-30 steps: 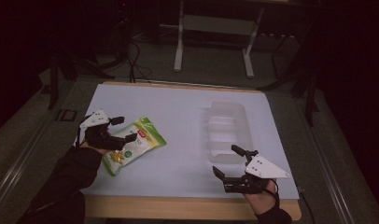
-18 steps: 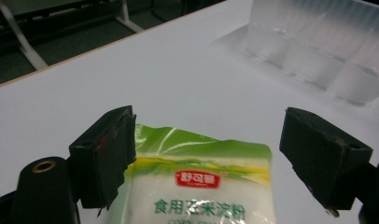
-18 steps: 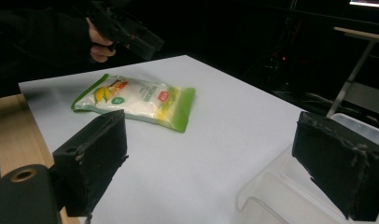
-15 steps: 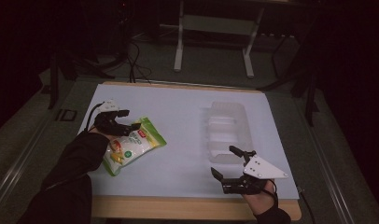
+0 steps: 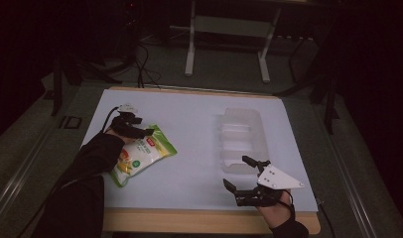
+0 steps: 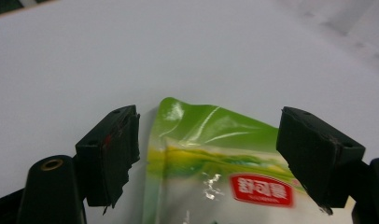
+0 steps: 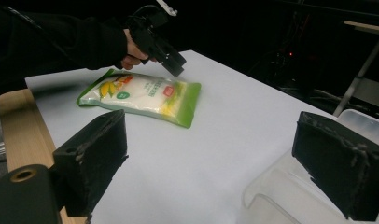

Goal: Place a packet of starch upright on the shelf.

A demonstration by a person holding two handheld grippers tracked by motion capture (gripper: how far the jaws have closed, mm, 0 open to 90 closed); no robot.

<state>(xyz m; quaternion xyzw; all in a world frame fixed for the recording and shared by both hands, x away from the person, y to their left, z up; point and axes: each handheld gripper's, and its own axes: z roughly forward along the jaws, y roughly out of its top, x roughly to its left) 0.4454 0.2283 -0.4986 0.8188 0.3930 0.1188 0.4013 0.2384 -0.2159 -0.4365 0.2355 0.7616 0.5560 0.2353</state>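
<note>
left gripper (image 5: 140, 128) now farther up snack bag (image 5: 142, 154), jaws apart; right gripper (image 5: 243, 173) agape beside clear tray (image 5: 241, 136)

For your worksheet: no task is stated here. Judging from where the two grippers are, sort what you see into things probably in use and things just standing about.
Probably in use:
- snack bag, under the open left gripper
- clear plastic tray, beside the open right gripper

Standing about:
- metal stand on the floor beyond the table
- floor cables
</note>
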